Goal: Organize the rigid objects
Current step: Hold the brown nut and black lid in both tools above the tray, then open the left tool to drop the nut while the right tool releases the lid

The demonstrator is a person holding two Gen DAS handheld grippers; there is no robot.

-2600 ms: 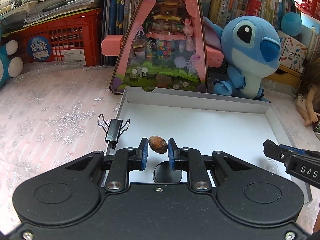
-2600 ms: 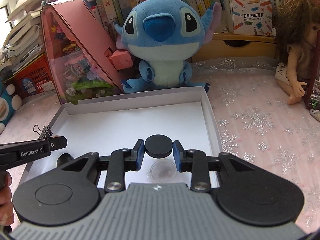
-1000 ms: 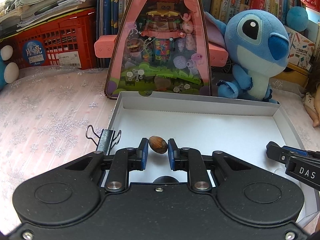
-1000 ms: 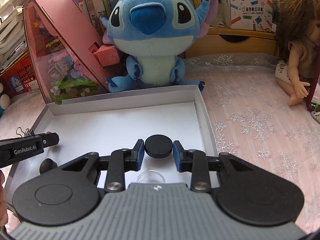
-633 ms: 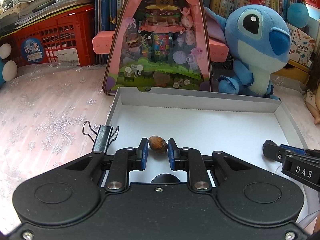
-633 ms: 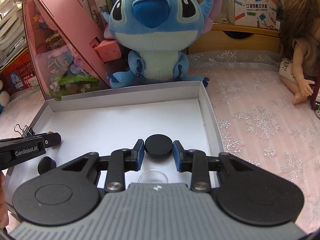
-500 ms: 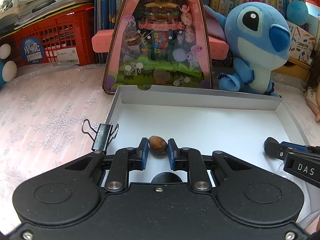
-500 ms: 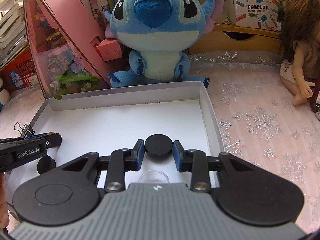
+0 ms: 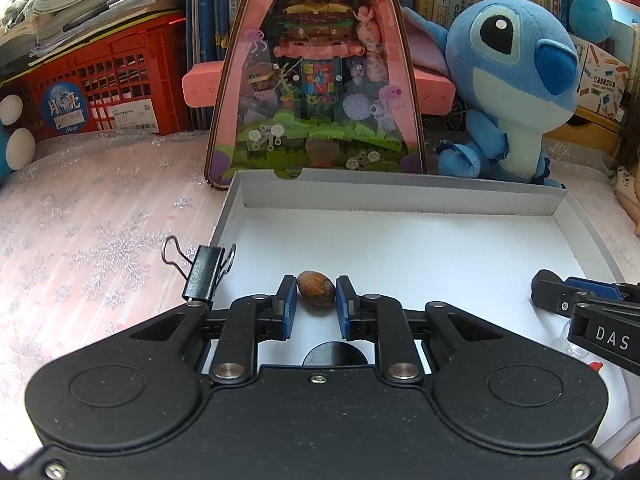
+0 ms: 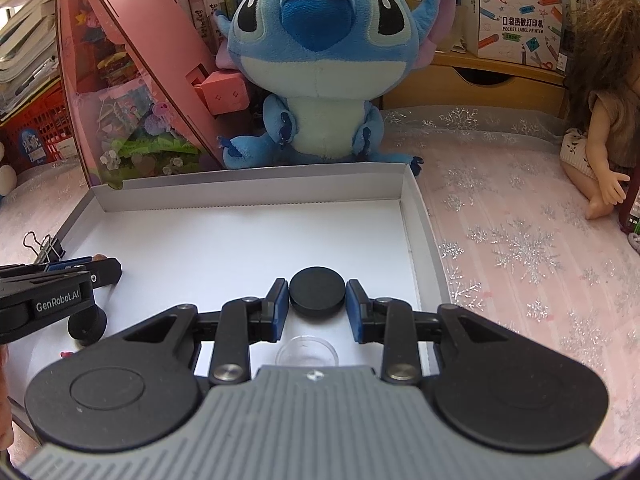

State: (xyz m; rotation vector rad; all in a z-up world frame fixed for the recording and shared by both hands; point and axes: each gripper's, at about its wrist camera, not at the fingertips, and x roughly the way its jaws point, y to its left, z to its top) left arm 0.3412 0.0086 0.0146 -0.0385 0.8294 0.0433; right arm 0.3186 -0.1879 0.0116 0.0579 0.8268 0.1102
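My left gripper is shut on a small brown nut and holds it over the near left part of the shallow white box. My right gripper is shut on a flat black disc over the near right part of the same box. A black round knob and a clear round cap lie on the box floor near the grippers. The knob also shows under my left gripper. Each gripper's fingers show in the other's view.
A black binder clip sits on the box's left rim. A pink triangular diorama and a blue plush toy stand right behind the box. A doll sits at the right; a red crate at the back left.
Both grippers have kept their holds and moved slightly forward over the box; the far wall and the plush toy look a little closer.
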